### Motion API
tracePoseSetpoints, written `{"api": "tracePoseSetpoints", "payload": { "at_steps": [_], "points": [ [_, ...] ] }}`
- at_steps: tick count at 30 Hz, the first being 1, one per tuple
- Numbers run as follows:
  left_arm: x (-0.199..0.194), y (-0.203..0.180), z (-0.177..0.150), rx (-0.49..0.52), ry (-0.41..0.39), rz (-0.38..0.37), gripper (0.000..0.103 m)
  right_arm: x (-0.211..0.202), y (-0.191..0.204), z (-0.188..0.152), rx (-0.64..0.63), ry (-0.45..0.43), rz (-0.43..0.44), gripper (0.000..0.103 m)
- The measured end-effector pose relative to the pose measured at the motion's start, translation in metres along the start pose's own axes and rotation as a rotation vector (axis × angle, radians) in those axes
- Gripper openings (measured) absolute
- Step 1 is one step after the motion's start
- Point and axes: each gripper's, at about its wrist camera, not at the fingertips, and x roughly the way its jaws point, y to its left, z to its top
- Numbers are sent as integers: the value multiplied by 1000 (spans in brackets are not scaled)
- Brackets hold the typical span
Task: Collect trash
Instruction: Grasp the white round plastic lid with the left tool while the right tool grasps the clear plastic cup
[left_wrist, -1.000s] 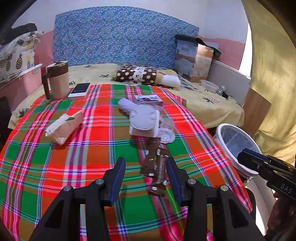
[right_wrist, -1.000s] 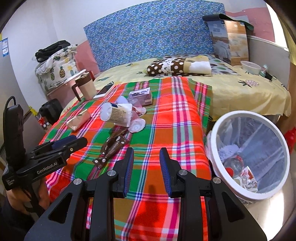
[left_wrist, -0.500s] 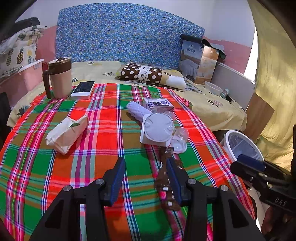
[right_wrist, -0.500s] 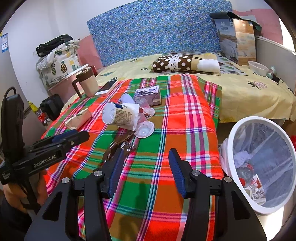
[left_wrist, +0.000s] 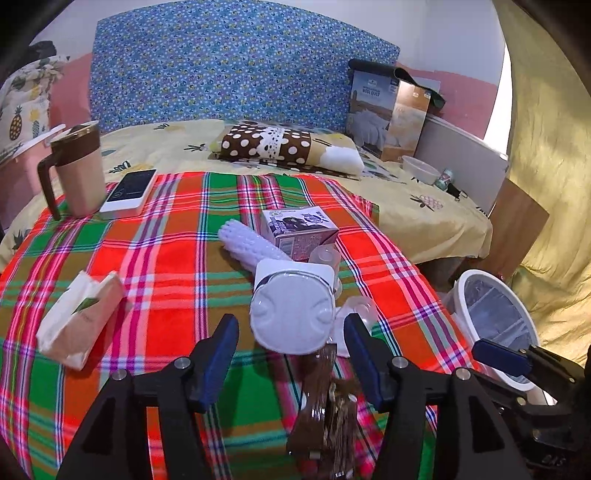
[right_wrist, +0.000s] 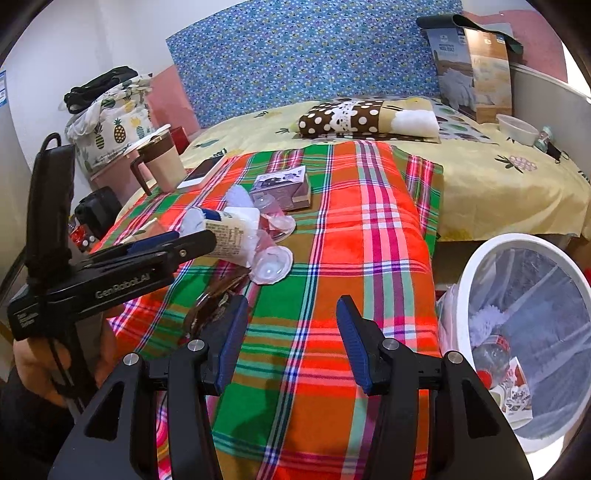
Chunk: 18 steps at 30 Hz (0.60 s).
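Observation:
Trash lies on a plaid cloth (left_wrist: 177, 266): a tipped white cup (left_wrist: 293, 314), a brown wrapper (left_wrist: 325, 410), a small carton (left_wrist: 299, 230), a white bumpy roll (left_wrist: 247, 245) and clear lids (right_wrist: 271, 264). My left gripper (left_wrist: 291, 356) is open, its jaws either side of the cup's base, above the wrapper. My right gripper (right_wrist: 290, 341) is open and empty over the cloth, right of the wrapper (right_wrist: 216, 304). A white bin (right_wrist: 524, 332) with trash inside stands at the right; it also shows in the left wrist view (left_wrist: 495, 321).
A mug (left_wrist: 79, 171) and a phone (left_wrist: 129, 190) stand at the cloth's far left. A tissue pack (left_wrist: 79, 319) lies at the left. A dotted pillow (left_wrist: 284, 147), a box (left_wrist: 388, 114) and a bowl (left_wrist: 421, 171) are on the bed behind.
My left gripper has moved forward to the white cup and opened wider. My right gripper has opened wide and moved forward, closer to the bin.

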Motion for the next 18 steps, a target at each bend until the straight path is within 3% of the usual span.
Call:
{"api": "tracePoseSetpoints", "payload": {
  "at_steps": [7,9,18],
  "points": [
    [17,6,2,-20,15,-5,60,11,4,6,-13,21,3,52],
    [16,9,1,-26,7,-6,48,14,6,8,-21,26,5,52],
    [-11,30,-6,-67,-42,1,48,34,21,23,-64,44,-8,52]
  ]
}}
